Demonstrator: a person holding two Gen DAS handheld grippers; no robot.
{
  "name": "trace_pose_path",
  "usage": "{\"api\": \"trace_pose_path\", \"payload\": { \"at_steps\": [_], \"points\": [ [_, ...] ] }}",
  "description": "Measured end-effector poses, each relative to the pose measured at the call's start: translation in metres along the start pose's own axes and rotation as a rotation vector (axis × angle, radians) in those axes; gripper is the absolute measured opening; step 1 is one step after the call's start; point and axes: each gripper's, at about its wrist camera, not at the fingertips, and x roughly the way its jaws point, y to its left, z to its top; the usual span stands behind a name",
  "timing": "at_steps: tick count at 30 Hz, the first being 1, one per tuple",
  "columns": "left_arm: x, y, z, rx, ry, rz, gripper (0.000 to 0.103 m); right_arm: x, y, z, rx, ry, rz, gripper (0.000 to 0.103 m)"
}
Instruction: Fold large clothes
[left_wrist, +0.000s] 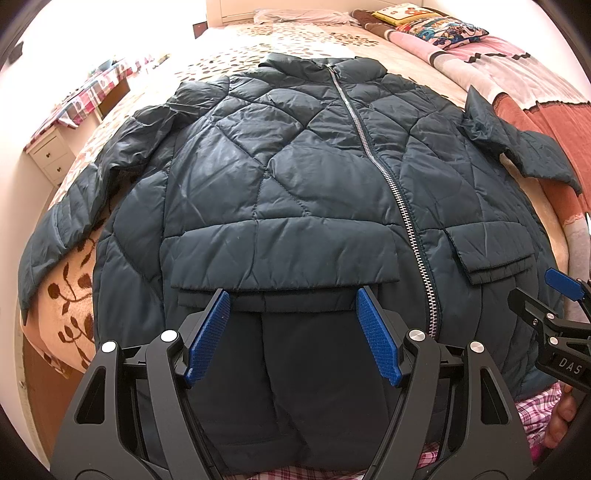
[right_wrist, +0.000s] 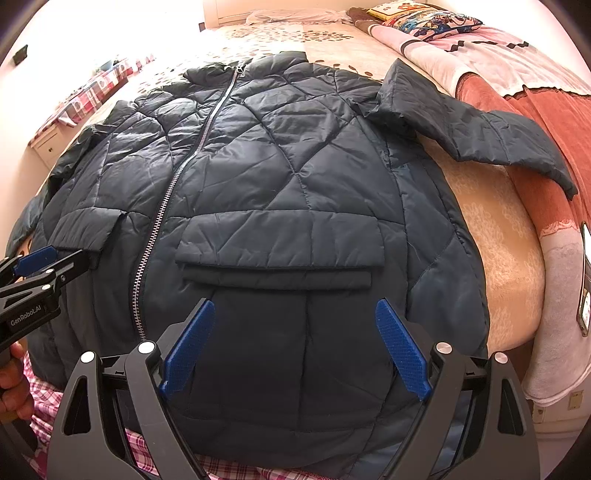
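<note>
A dark teal quilted jacket (left_wrist: 295, 173) (right_wrist: 280, 177) lies spread front-up on the bed, zipped, its sleeves out to both sides and its hem toward me. My left gripper (left_wrist: 291, 299) hangs open above the hem, just below the flap pocket (left_wrist: 280, 254) left of the zipper (left_wrist: 402, 206). My right gripper (right_wrist: 295, 310) is open too, above the hem under the other flap pocket (right_wrist: 280, 247). Nothing lies between either pair of blue pads. The right gripper's tip (left_wrist: 557, 284) shows at the left wrist view's right edge.
A floral beige blanket (left_wrist: 70, 280) covers the bed. Pink and rust blankets (right_wrist: 546, 122) and patterned pillows (left_wrist: 439, 26) are piled along the right side. A white bedside cabinet (left_wrist: 48, 155) stands at the left. Plaid-clad legs (right_wrist: 48, 398) show below the hem.
</note>
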Motion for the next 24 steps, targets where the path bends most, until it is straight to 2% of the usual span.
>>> {"api": "trace_pose_path", "payload": {
  "at_steps": [24],
  "points": [
    [-0.0001, -0.0003, 0.0000, 0.001, 0.001, 0.002, 0.071, 0.0003, -0.0005, -0.0003, 0.001, 0.001, 0.000, 0.086]
  ]
}}
